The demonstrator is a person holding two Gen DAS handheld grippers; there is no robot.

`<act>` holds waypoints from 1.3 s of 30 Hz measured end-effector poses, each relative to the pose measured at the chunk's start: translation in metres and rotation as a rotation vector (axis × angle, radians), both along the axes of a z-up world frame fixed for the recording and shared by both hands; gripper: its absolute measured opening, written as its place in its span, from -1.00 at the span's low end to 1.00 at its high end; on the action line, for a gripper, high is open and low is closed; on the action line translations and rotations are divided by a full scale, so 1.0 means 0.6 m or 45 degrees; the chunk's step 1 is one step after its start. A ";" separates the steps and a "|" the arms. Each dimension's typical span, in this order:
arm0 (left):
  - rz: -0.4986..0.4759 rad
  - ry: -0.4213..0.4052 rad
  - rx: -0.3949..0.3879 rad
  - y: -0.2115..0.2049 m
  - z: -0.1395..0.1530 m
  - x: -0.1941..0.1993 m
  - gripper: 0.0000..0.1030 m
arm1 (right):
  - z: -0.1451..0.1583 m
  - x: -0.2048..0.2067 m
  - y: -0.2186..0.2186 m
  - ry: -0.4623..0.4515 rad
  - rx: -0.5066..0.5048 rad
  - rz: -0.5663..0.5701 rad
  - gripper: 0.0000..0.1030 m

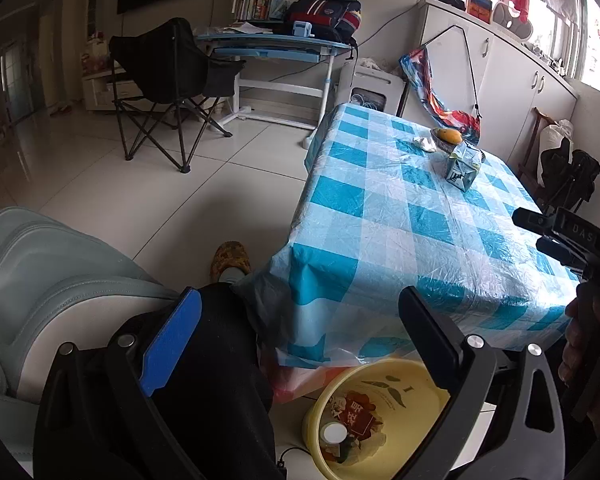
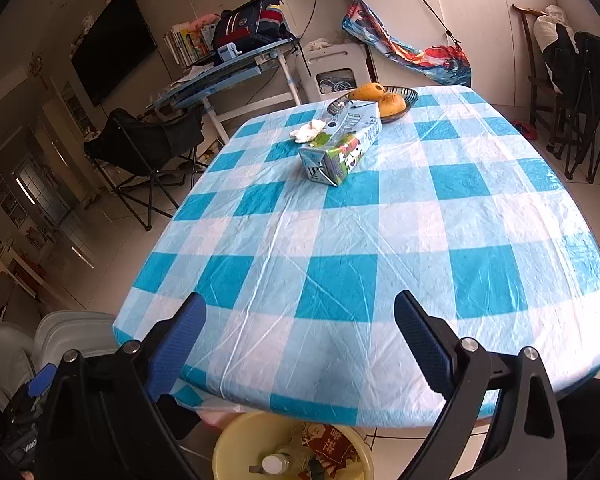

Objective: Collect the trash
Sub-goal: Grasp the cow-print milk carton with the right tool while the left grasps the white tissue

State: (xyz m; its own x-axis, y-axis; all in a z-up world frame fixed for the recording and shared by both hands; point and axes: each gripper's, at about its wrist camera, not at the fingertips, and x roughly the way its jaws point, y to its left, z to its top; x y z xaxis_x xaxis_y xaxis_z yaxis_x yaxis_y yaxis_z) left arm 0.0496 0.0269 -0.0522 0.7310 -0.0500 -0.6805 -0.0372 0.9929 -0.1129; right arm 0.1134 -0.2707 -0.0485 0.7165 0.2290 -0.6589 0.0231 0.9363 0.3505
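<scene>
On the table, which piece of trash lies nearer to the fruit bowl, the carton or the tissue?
The milk carton: its far end reaches the fruit bowl with two yellow fruits. The crumpled white tissue lies apart, left of the carton.

Checked-cloth table [image 2: 380, 240] — milk carton [image 2: 342, 146], crumpled tissue [image 2: 308, 131], fruit bowl [image 2: 396, 100] at far end

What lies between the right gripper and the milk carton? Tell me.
Only bare checked tablecloth: the right wrist view shows nothing on it between the open right gripper and the milk carton.
</scene>
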 end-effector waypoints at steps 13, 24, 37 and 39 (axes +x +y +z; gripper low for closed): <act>-0.059 -0.035 0.081 -0.018 0.036 0.187 0.86 | -0.052 0.339 -0.047 0.196 -0.005 -0.200 0.77; -0.403 -0.092 0.208 -0.234 0.053 0.457 0.86 | -0.045 0.216 -0.117 0.259 -0.077 0.143 -0.24; -0.614 0.182 0.250 -0.417 -0.052 0.650 -0.60 | -0.049 0.213 -0.116 0.199 -0.068 0.152 -0.28; -0.574 0.177 0.209 -0.405 -0.054 0.644 -0.63 | -0.047 0.212 -0.114 0.190 -0.056 0.158 -0.29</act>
State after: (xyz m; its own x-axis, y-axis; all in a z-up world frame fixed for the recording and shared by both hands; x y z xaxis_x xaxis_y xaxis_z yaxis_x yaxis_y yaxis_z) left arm 0.4359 -0.2163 -0.0846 0.5631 -0.2244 -0.7953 0.3965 0.9178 0.0218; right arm 0.2404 -0.3388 -0.0768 0.5781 0.2780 -0.7671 -0.0448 0.9496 0.3104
